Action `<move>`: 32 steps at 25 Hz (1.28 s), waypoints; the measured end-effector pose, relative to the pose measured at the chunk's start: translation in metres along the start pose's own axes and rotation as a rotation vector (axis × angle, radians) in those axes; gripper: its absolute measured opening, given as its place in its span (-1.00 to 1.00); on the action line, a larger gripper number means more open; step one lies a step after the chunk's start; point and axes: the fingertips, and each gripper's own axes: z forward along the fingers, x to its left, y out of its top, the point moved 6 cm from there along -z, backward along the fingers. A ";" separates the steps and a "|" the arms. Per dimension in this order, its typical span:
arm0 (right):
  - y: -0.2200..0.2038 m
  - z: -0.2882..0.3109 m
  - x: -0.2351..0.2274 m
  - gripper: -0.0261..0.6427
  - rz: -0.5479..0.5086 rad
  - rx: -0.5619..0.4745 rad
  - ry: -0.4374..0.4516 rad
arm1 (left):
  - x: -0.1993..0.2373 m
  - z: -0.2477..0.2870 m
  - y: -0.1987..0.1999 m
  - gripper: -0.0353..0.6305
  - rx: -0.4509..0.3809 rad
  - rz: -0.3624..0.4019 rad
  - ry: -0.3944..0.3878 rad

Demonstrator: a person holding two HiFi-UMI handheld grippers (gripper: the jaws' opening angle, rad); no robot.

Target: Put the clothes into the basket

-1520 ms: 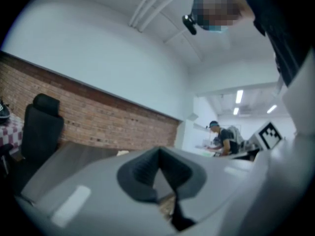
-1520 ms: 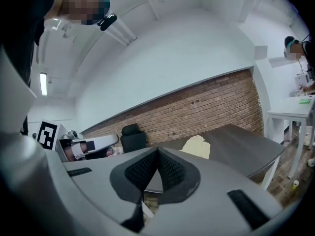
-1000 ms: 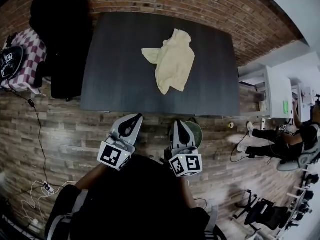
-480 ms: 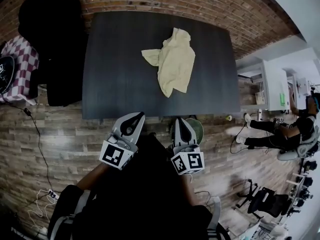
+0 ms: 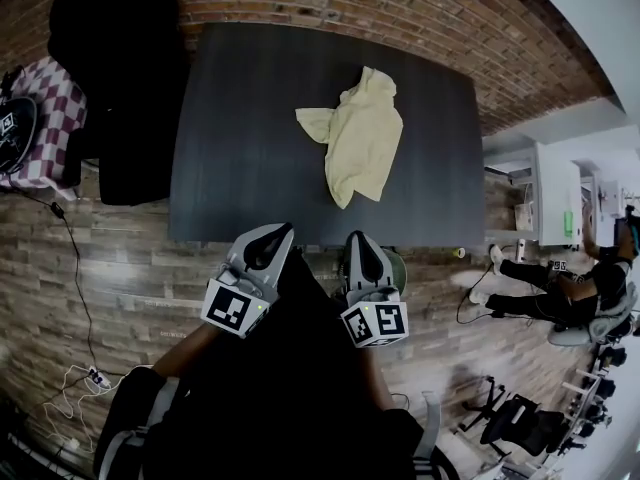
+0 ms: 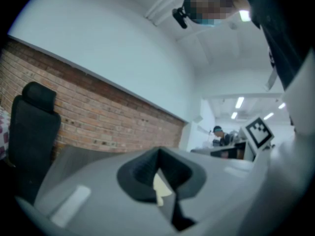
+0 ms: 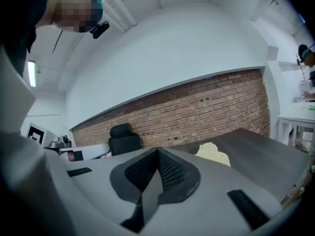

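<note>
Both left gripper [image 5: 275,232], right gripper [image 5: 359,238]: fingers together, nothing held.

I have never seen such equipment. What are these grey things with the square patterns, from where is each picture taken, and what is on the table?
A person holds two hand tools, the left gripper and the right gripper; the patterned cubes belong to them. The head view comes from a camera on the person's head, looking down. Each of the other two views comes from a camera on one gripper, looking along its jaws. On the dark table lies one pale yellow garment. Both pairs of jaws are closed and hold nothing.
</note>
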 end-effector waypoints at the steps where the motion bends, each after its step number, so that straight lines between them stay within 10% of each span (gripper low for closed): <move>1: 0.000 0.005 -0.002 -0.91 0.003 0.004 0.005 | 0.002 0.003 0.002 -0.88 -0.003 0.000 0.005; 32: 0.016 0.118 -0.145 -0.90 0.065 0.144 0.142 | 0.006 0.172 -0.004 -0.88 0.079 0.028 0.123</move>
